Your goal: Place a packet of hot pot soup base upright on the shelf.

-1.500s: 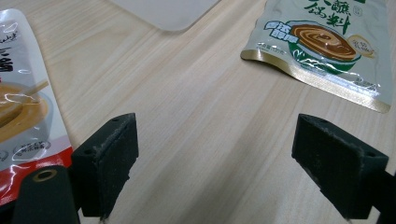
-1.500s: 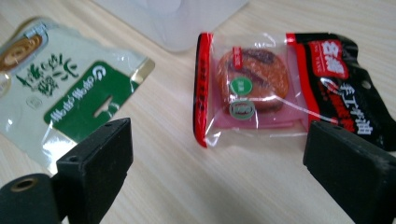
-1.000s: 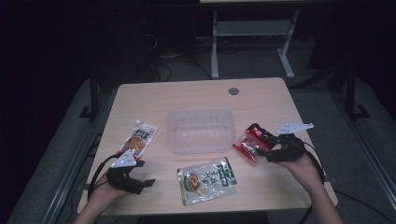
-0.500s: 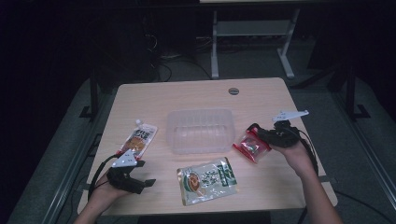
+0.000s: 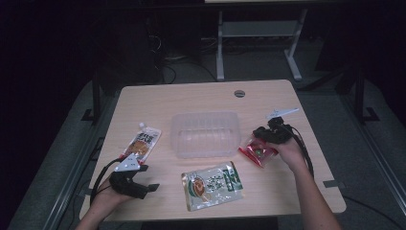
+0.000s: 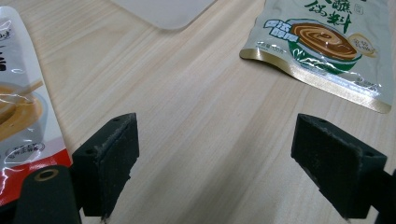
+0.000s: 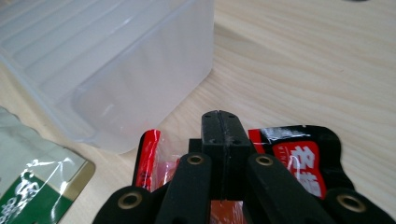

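Red packet (image 5: 257,151): on the table right of the clear tub, near the right edge, tilted; red and black foil with a clear window, white print on a red label in the right gripper view (image 7: 306,161).
Right gripper (image 5: 266,136): jaws pressed together on the red packet's edge; in the right gripper view (image 7: 221,126) the 2 black jaws meet with no gap and the packet spreads to both sides beneath them. Hand behind it, forearm coming in from the near right.
Left gripper (image 5: 143,188): near-left corner of the table, held low by the left hand (image 5: 111,191), jaws wide apart. In the left gripper view (image 6: 212,163) only bare wood lies between the 2 pads, nothing gripped.
Clear tub (image 5: 206,134): translucent plastic, rectangular, middle of the table; its corner stands just beside the red packet (image 7: 140,84), contact cannot be told.
Green pouch (image 5: 213,184): flat on the near middle of the table, silver edge, bowl picture and green print; sits right of the left gripper, apart from it (image 6: 327,42).
Orange pouch (image 5: 141,143): spouted, lies left of the tub, far of the left gripper; its lower edge is beside the left jaw (image 6: 23,116).
Table (image 5: 191,98): light wood, round grommet (image 5: 240,93) at the far middle.
Cables: 1 trails from each gripper toward the near edge.
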